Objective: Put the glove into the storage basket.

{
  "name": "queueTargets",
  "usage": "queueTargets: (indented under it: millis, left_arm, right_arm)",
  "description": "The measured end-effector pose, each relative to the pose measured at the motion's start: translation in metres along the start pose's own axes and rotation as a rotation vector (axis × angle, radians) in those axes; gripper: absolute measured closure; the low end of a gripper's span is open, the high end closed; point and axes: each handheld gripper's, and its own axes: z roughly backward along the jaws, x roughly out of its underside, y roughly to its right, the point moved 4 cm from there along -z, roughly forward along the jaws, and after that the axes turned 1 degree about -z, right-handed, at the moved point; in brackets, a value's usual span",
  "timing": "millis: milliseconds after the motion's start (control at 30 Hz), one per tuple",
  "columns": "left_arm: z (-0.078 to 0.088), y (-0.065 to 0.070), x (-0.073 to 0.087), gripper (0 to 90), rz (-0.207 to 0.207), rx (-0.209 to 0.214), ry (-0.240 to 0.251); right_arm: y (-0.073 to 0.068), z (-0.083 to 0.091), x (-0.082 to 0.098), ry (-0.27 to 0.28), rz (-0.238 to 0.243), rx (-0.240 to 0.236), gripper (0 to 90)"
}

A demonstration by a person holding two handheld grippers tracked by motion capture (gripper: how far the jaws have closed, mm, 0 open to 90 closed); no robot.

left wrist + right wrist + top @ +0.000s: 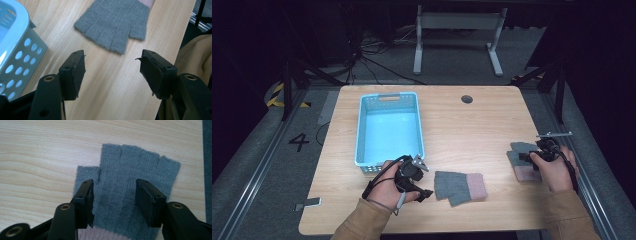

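We hold our right gripper (113, 200) wide open over the grey glove (130, 177) at the right edge of the desk (472, 130), not gripping it. Our left gripper (111, 72) gapes empty near the second glove (460, 186), bottom centre, beside the blue basket (362, 130).

The whole table (472, 125) being viewed from above the person's side, forward and down, the left gripper view being held low over the wood beside the basket (15, 37), the right gripper view being aimed closely down, the nearer glove (460, 186) being shared with the left gripper view, the far glove (135, 185) with the right.
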Motion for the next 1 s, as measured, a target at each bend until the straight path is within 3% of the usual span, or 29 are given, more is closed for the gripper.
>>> queueTargets:
  millis: [200, 467, 500, 667, 1000]
  left_arm:
    - [0.000, 0.000, 0.000, 37.6, 0.001, -0.001, 0.001]
    - [-0.001, 0.000, 0.000, 37.3, -0.003, 0.000, -0.007]
    - [-0.001, 0.001, 0.000, 37.3, -0.002, -0.001, -0.008]
    - [-0.002, 0.001, 0.000, 37.3, -0.009, 0.001, -0.009]
    - [-0.001, -0.001, 0.000, 37.2, -0.004, -0.002, -0.003]
  right_arm:
    - [-0.001, -0.003, 0.003, -0.045, 0.013, 0.018, 57.2]
    - [-0.005, -0.008, 0.004, -0.061, 0.052, 0.044, 68.0]
    - [-0.005, -0.007, 0.004, -0.058, 0.056, 0.041, 73.6]
    - [-0.004, -0.007, 0.004, -0.050, 0.070, 0.034, 84.2]
    - [-0.006, 0.006, 0.000, -0.021, 0.078, 0.009, 86.1]
